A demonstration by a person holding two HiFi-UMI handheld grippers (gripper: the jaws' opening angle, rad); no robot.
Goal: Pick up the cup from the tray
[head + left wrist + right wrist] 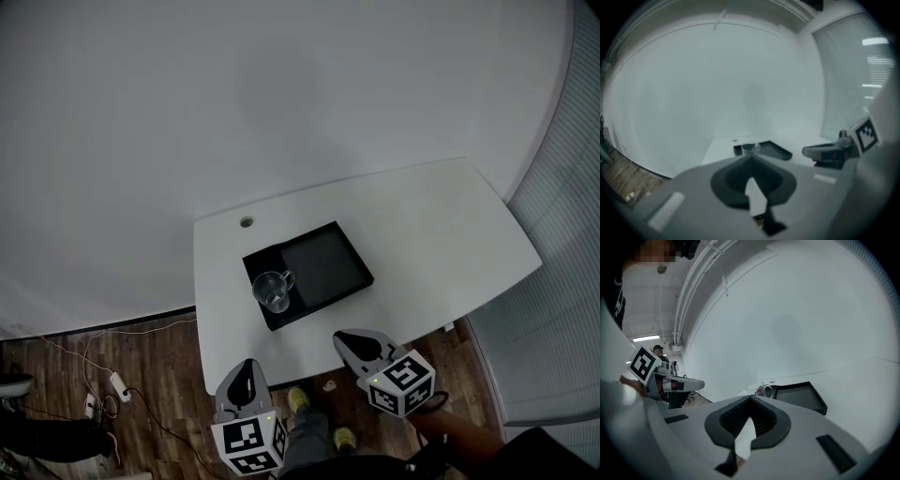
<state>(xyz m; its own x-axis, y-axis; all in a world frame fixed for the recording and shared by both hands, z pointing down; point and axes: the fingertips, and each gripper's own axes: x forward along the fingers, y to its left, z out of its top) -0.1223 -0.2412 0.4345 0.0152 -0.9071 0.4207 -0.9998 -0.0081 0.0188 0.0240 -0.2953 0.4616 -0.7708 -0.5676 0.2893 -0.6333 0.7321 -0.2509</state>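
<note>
left claw (246, 365): jaws closed tip to tip, nothing btwn. Grey moulded plastic body, matte black ribbed liners forming a teardrop recess, marker cube at the rear. Held low, nose pitched slightly down, pointing approx 12, over the table's near edge by the near-left corner.

right claw (341, 337): same build, jaws also together, empty. Points approx 11 w/ a slight downward pitch, tip at the table's near edge. Person's arm (459, 433) trails off at 5.

Claws sit side by side, well apart, neither touching anything.

cup (273, 291): clear glass mug, round, upright, handle toward 1–2.
- Approx 12–1 from left claw and approx 10 from right claw, well apart from both.
- In left gripper view the cup (751, 148) is dead ahead, just above the closed tip.
- In right gripper view the cup (757, 389) is at approx 1 above the tip.

tray (328, 265): black, matte, squarish, shallow w/ a raised rim, rotated vs the table edge. Cup stands inside it, in the left part near the near-left corner.

table (441, 220): white, smooth top, rounded corners. Round cable grommet (247, 222) is at approx 11 of the tray.

Beyond:
- Person's yellow-green shoes (298, 400) are btwn the claws, at 6.
- Wood-plank floor (150, 375) has loose cables and a power strip (118, 384) at 9 of left claw.
- Plain white curved wall is at 12.
- Ribbed blinds (553, 281) are at 3.
</note>
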